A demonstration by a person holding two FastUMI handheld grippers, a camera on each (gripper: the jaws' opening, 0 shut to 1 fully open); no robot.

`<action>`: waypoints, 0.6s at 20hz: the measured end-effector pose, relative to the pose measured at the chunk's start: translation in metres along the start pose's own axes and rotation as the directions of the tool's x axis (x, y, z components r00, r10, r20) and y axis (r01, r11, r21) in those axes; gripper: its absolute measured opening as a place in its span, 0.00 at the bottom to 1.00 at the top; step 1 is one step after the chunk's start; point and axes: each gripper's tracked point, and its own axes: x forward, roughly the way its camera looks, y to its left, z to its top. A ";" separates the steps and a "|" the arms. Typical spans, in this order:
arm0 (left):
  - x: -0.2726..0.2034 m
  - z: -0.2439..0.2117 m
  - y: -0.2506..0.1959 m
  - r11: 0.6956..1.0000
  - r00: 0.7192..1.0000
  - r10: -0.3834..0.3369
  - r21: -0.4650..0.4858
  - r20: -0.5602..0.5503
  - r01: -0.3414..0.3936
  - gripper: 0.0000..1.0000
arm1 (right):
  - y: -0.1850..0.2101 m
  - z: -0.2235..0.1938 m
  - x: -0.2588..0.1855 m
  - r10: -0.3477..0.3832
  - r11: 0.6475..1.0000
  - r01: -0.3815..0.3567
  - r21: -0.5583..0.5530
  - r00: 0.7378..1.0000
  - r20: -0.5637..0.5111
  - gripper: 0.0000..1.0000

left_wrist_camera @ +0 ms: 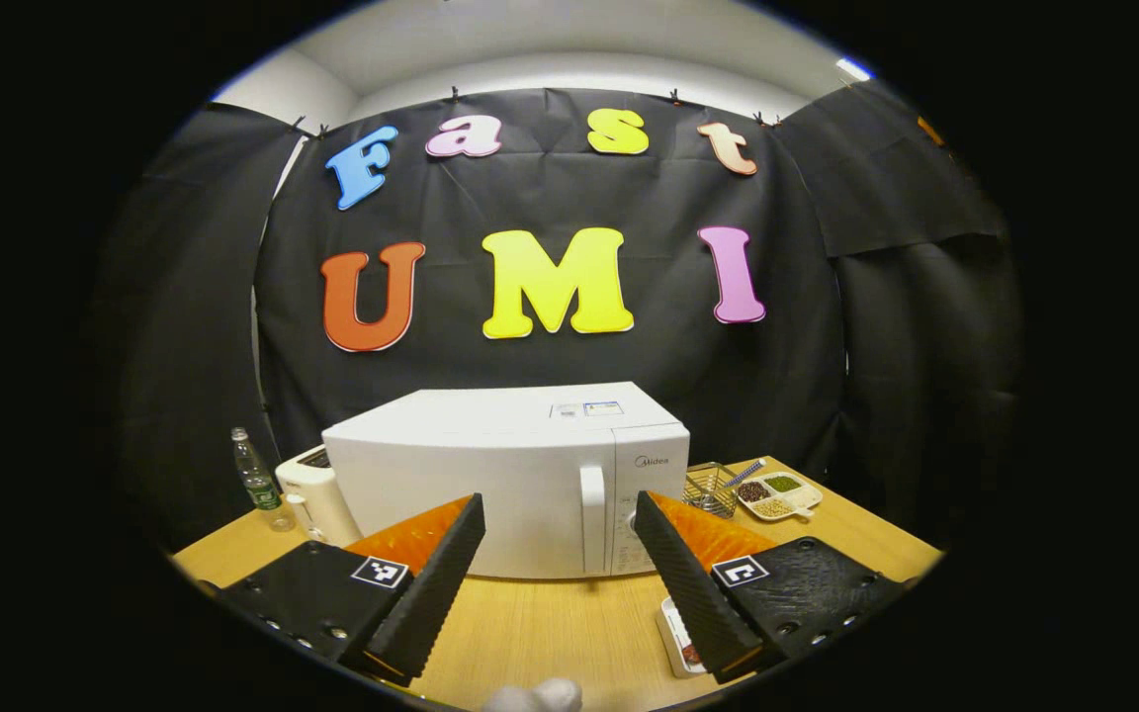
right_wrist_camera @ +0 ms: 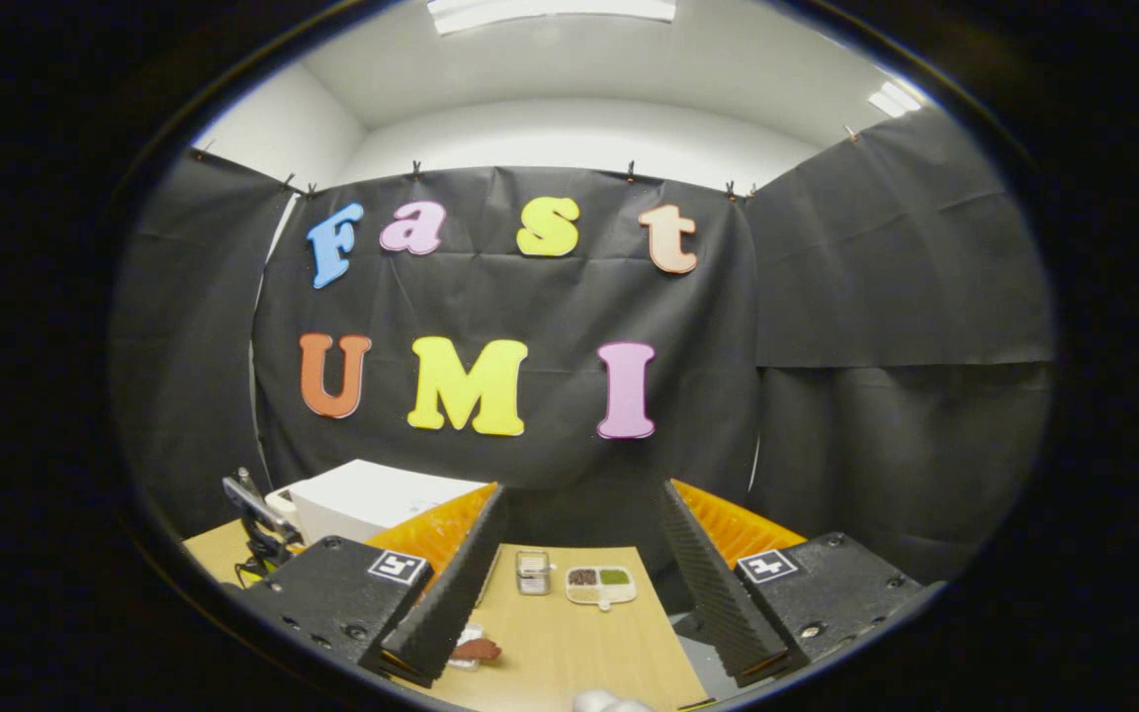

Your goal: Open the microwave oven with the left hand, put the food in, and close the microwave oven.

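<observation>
Left claw [left_wrist_camera: 560, 554] spread wide, empty, facing shut microwave [left_wrist_camera: 520, 475] at table's [left_wrist_camera: 550, 623] back edge; should line up on door handle [left_wrist_camera: 593, 519], pinch squarely, pull door outward.

Left gripper view: the food plate [left_wrist_camera: 676, 633] is largely hidden behind the left gripper's finger [left_wrist_camera: 693, 583]. Right gripper view: the microwave oven [right_wrist_camera: 372, 499] is partly covered by the right gripper's finger [right_wrist_camera: 451, 583]; the divided dish [right_wrist_camera: 600, 584] holds contents too small to identify.
</observation>
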 end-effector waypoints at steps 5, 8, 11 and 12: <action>0.066 -0.033 -0.013 1.000 1.000 0.000 -0.026 -0.016 0.000 0.95 | -0.011 -0.007 0.009 -0.017 1.000 0.017 -0.003 1.000 -0.023 0.91; 0.090 -0.046 -0.013 0.999 0.999 0.005 -0.043 -0.036 -0.006 0.95 | -0.017 -0.014 0.015 -0.031 1.000 0.031 0.004 0.999 -0.044 0.91; 0.102 -0.048 -0.013 0.999 1.000 0.004 -0.050 -0.025 -0.005 0.95 | -0.023 -0.021 0.020 -0.039 0.999 0.040 0.016 0.997 -0.062 0.91; 0.104 -0.051 -0.014 0.998 0.999 -0.003 -0.059 -0.035 0.001 0.94 | -0.025 -0.024 0.021 -0.041 0.999 0.043 0.023 0.997 -0.065 0.91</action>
